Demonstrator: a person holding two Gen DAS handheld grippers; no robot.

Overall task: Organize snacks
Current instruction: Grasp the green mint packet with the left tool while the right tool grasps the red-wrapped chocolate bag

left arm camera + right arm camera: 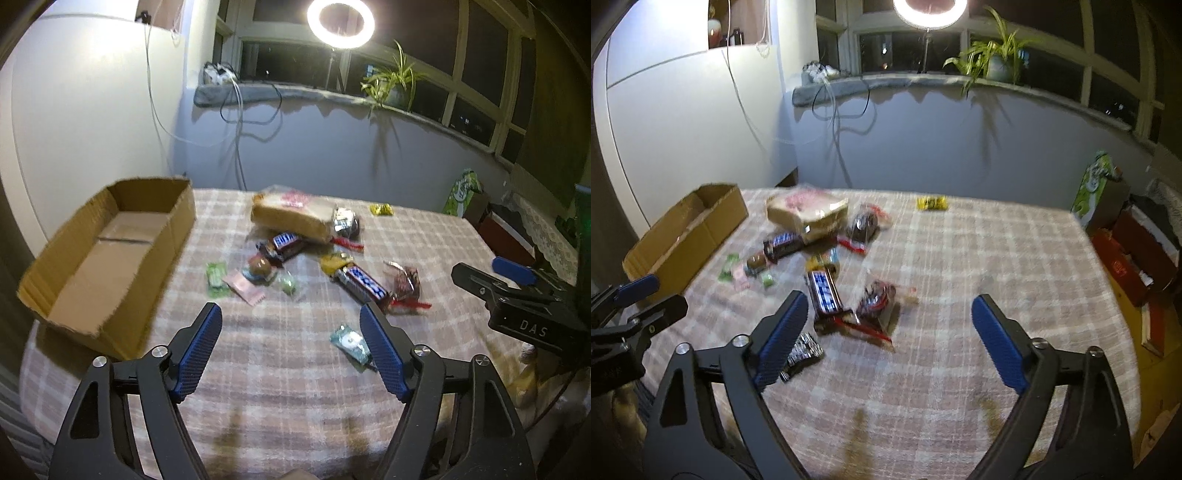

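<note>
- My left gripper (291, 328) hangs above the near part of the table (288, 387); fingers (201, 350) spread wide, nothing between them.
- My right gripper (890, 319) hangs over the near right of the table, fingers (997, 339) also spread wide and holding nothing. From the left wrist view I see it at the right edge (517, 291).
- Cardboard box (107, 254) sits open at the table's left edge. I see only bare cardboard on the floor that shows.
- Snacks lie in a loose scatter mid-table, right of the box, on a plaid cloth.
- Bread loaf in a clear bag (295, 216) is farthest back in the cluster; a dark foil-wrapped pack (345, 221) lies just beside its right end.
- One Snickers bar (284, 245) lies just in front of the loaf, touching or partly under it; I cannot tell which.
- Second Snickers bar (364, 284) lies nearer, angled, with a dark clear-wrapped snack (404, 284) just to its right.
- Small green candies (216, 278) and a pink packet (245, 291) sit at the left of the cluster.
- A small teal packet (349, 343) lies alone, nearest me, just beside the left gripper's right finger.
- A yellow packet (381, 209) lies well apart, near the far edge.
- Both views are motion-blurred; labels are hard to read.
</note>
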